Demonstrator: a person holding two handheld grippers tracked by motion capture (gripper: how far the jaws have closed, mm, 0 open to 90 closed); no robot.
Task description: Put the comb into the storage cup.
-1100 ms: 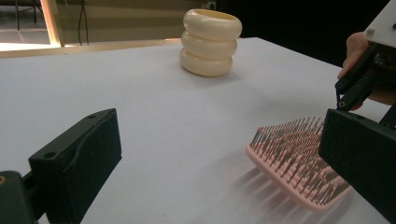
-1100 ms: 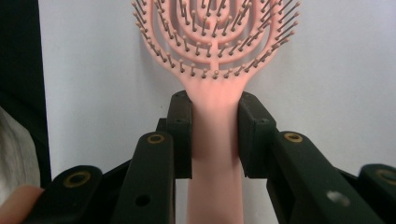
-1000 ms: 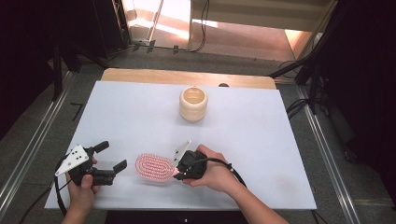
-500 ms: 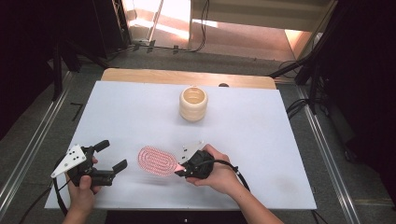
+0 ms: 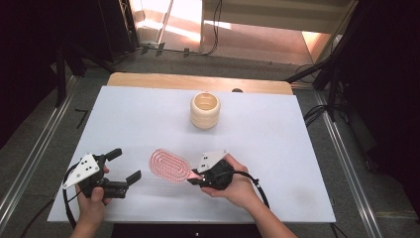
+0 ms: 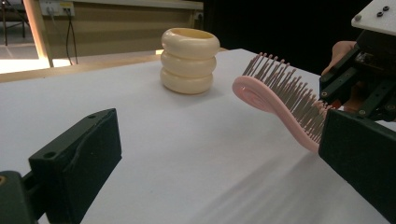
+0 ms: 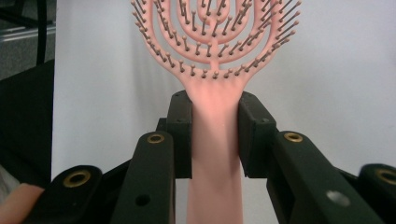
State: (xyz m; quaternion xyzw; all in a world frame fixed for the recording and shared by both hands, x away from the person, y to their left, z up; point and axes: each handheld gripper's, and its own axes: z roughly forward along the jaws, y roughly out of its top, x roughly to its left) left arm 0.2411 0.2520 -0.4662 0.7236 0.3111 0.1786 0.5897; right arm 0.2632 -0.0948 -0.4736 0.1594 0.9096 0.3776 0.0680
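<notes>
While right gripper (image 5: 194,177) clamps pink hairbrush (image 5: 169,164), left gripper (image 5: 127,165) gapes.

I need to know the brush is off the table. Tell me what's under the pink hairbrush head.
The pink hairbrush is held by its handle in the right hand-held gripper, head raised. Beneath it is bare white table with the brush's shadow. The handle's far end is covered by the jaws.

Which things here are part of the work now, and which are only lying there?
In use:
- pink hairbrush, handle clamped by the right gripper
- left gripper, fingers open, beside it

Lying about:
- cream ringed cup, farther back on the table
</notes>
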